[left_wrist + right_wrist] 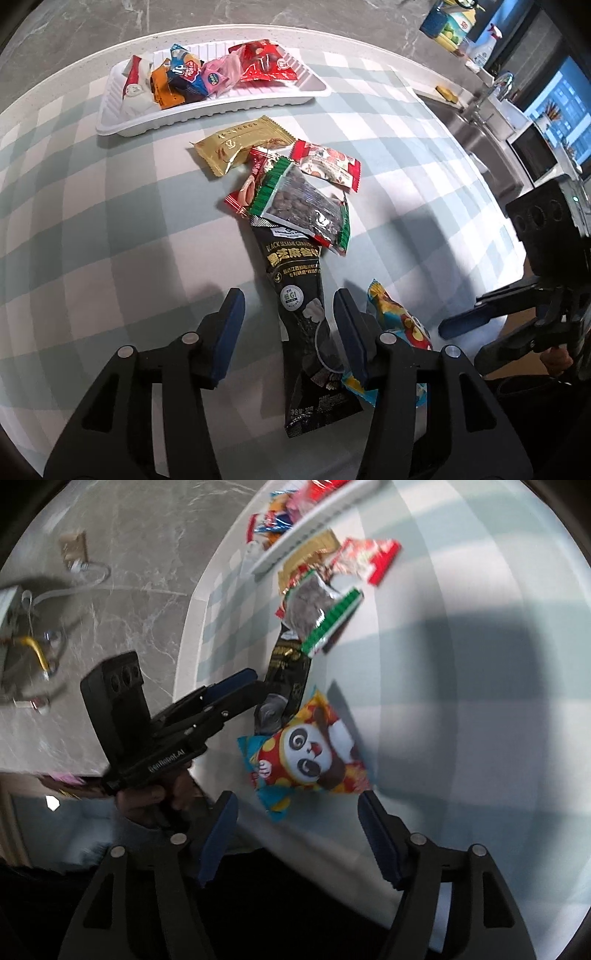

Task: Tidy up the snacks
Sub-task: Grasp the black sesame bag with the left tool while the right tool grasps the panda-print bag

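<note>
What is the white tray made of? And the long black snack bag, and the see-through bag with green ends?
The white tray looks like thin moulded plastic: ribbed walls, smooth matte surface. The long black snack bag seems to be glossy plastic film, printed and creased, catching light. The see-through bag with green ends looks like clear shiny film; you can see brown pieces inside.

Both claws angle downward, left claw point(288, 314) parted, right claw point(297, 821) spread wider.

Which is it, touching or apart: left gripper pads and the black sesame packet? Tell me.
Apart. The left wrist view shows the left gripper straddling the black sesame packet, with tablecloth visible between each pad and the packet.
</note>
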Tool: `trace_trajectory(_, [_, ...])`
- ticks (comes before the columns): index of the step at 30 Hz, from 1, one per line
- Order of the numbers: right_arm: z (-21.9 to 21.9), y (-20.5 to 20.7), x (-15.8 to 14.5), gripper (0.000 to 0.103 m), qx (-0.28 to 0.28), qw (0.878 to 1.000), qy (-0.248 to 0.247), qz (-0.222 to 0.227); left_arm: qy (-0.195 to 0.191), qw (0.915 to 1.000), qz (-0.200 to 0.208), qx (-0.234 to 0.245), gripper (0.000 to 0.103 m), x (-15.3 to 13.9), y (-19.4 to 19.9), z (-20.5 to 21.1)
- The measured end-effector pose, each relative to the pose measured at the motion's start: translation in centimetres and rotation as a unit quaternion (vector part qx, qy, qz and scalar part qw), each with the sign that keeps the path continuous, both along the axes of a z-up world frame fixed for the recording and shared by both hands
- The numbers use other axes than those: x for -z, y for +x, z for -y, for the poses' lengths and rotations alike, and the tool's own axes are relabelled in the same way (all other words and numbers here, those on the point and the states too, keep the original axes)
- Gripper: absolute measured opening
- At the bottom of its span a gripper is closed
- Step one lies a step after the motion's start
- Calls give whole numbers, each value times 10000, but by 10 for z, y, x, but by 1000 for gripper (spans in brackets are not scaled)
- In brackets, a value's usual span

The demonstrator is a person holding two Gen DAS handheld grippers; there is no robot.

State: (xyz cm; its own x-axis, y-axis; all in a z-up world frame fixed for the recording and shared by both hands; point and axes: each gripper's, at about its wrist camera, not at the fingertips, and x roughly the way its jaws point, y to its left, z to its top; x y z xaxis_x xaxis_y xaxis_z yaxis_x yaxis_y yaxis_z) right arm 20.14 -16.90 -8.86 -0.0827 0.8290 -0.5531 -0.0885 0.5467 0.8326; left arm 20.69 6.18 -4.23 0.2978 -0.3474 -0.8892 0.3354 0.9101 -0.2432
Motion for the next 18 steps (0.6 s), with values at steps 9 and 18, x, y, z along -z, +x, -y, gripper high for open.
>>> trace_trajectory(9, [-19,13,27,73,534,9945,420,-791,75,10000,7,41,48,2,-2,-4])
trace_trajectory(18, [-37,24,18,67,323,9985,-269,-363,169,9999,-7,34,49,6,-1,-8])
